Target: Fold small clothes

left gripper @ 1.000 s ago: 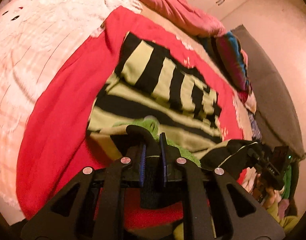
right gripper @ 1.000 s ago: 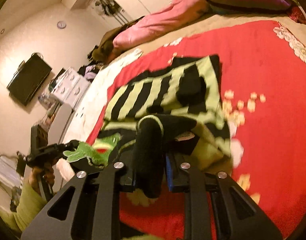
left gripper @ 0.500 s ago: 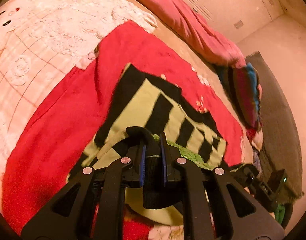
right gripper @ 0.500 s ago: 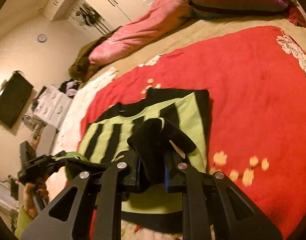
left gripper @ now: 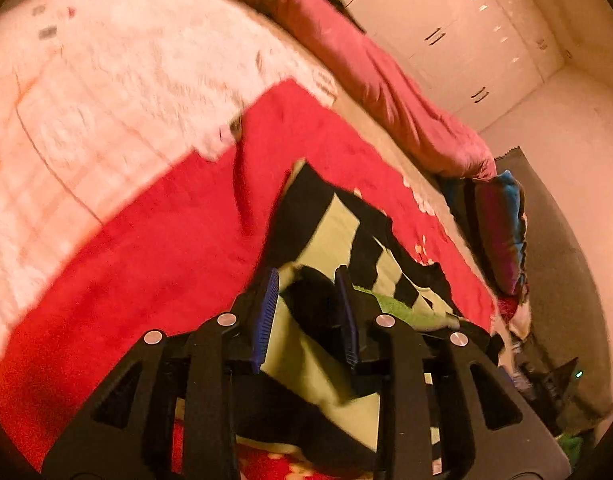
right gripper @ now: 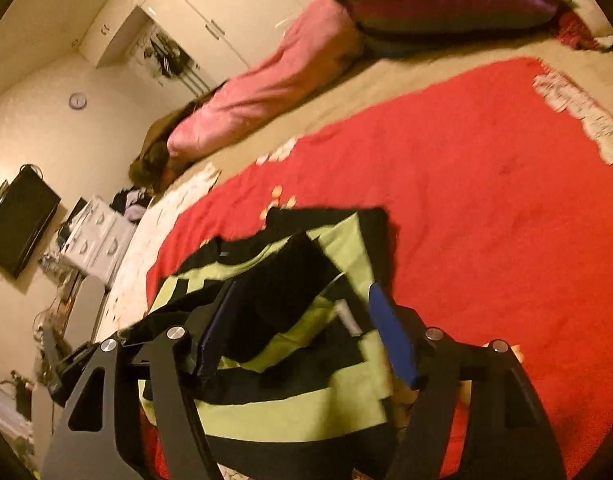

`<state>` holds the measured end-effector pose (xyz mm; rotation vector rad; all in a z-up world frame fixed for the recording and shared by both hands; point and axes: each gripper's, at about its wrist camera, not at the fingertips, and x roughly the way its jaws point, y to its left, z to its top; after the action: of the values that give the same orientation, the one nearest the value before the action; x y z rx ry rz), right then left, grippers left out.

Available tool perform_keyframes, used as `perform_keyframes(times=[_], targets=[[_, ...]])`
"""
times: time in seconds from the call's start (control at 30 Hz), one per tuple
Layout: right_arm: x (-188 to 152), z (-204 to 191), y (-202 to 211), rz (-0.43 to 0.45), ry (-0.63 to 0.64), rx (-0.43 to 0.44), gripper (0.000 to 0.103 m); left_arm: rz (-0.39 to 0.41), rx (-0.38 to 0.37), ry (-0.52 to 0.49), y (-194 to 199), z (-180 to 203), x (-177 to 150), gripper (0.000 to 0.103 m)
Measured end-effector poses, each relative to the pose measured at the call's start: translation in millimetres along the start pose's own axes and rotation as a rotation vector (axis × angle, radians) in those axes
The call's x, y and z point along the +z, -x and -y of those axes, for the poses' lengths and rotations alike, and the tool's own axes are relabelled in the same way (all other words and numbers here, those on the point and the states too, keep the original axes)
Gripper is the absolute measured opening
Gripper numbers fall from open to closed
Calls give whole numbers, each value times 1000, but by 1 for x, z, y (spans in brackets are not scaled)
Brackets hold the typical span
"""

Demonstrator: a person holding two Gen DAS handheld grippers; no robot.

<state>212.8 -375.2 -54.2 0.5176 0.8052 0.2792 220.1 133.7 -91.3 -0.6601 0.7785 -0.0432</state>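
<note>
Left gripper (left gripper: 308, 306): its jaws have just been opening. A second ago the pads pinched a black edge of the striped top; now they stand slightly apart, the cloth between them but no longer squeezed.
Striped top (left gripper: 338, 236): black and pale green, lying on the red blanket (left gripper: 154, 248) and running from the jaws toward 1 o'clock in the left view. Where it lay spread out before, its near part is now doubled over the far part.
Right gripper (right gripper: 302, 320): jaws have just been opening too, and now gape wide. The black cuff they held lies loose between them; neither pad presses it.
Top, right view (right gripper: 282, 412): folded bundle at 6 o'clock, flat on the blanket.
Meaning: this fold looks laid and let go; I judge smoothing or another fold follows.
</note>
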Motion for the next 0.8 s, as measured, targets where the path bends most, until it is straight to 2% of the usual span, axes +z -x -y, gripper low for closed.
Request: perform_keyframes(times=[0.1,0.17,0.23,0.33,0.4,0.5,0.6,0.63,0.67,0.7,0.73,0.77,0.8], targets=[[3,-5,2,9,84,-61,68,10,47,-137,7,7,-2,38],[1,-16,-5,-20,224,-138,75,0,84,-212,5,13,-7,38],[-2,-29,-18,-57,352,-195,76,-15,104,-297,1,23,-11,41],[-9,-36,-37,-106,427,-215,76,-11,126,-398,-6,39,-11,52],[-9,-36,-54,-145,431,-204,76,-13,137,-436,-14,47,-6,56],[-8,-31,-75,-193,415,-218,76,-60,173,-484,-35,55,1,59],[-4,-18,-88,-227,321,-194,75,-100,198,-561,-53,65,0,60],[-3,-14,-89,-233,280,-166,70,-109,202,-592,-59,70,-1,60],[-2,-11,-91,-243,247,-136,56,-112,202,-620,-63,75,-2,60],[-2,-9,-90,-246,232,-125,51,-109,215,-667,-69,81,-6,56],[-3,-12,-90,-244,236,-129,44,-118,224,-705,-73,86,-10,35],[-4,-13,-89,-245,252,-123,28,-140,229,-743,-79,90,-14,26],[-5,-16,-88,-246,269,-114,21,-150,228,-752,-81,92,-17,13]])
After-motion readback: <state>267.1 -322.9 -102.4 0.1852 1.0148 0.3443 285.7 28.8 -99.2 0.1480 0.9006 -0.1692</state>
